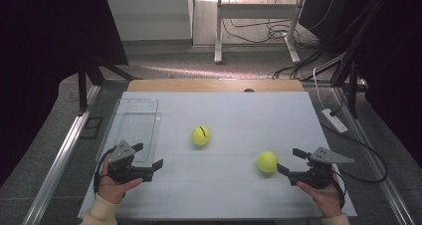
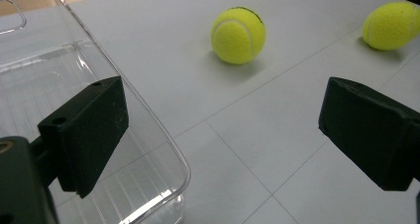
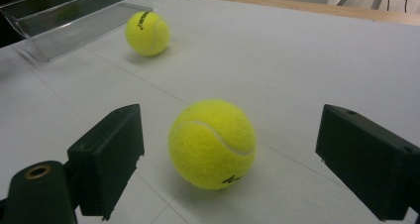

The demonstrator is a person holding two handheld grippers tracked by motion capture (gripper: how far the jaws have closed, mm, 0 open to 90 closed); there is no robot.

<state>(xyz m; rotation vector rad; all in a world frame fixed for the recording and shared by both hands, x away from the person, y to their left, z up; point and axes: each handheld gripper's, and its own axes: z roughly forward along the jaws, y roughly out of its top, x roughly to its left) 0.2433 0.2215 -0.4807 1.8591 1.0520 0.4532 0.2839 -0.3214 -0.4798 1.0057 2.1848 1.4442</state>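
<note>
Two yellow tennis balls lie on the white table [image 1: 224, 195]. One ball [image 1: 200, 135] rests near the middle, the other ball [image 1: 267, 162] toward the right. My right gripper [image 1: 288, 160] is open, its jaws pointing left at the right ball. In the right gripper view that ball [image 3: 213, 143] sits just ahead of the spread jaws, and neither pad touches it. My left gripper [image 1: 148, 155] stands open and holds nothing, beside the near end of a clear plastic tray [image 1: 132, 128]. From the left gripper view the middle ball [image 2: 238, 34] lies well ahead.
The clear tray [image 2: 148, 120] is empty, and its near corner lies between the left gripper's jaws in that view. The farther ball [image 3: 147, 32] sits close to the tray [image 3: 74, 16]. A person's hands hold both grippers at the table's near edge. Cables run off the right side.
</note>
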